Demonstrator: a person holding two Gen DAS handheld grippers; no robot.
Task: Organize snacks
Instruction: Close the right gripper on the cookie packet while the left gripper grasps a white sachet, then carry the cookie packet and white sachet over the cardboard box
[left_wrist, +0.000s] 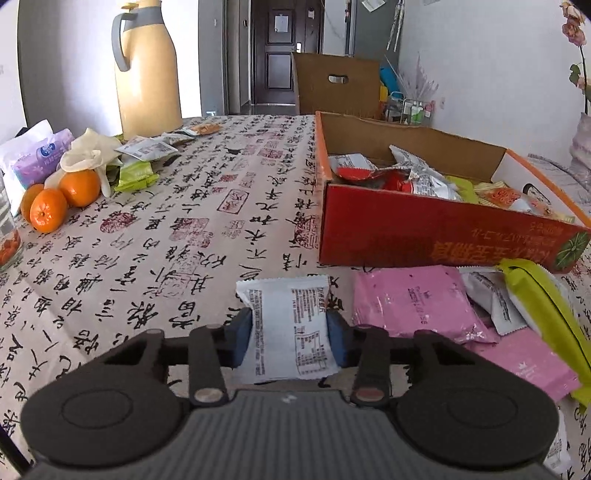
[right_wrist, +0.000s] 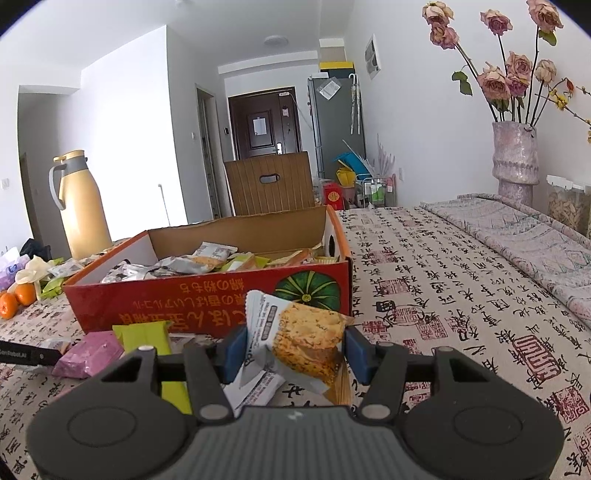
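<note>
Left tool clamps white printed snack packet, right tool grips biscuit-picture packet; slick wrappers risk slipping before red cardboard box.

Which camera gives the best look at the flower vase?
The right wrist view: the vase stands whole at the table's far right with its dried roses. The left wrist view shows only a sliver of it and a few blooms at the right edge.

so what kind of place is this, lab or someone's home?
Most likely a lived-in home, at a dining table. The table has a calligraphy-print cloth, with a thermos jug and oranges on it, a vase of dried roses by the wall, and an entrance door and fridge down the hall.
</note>
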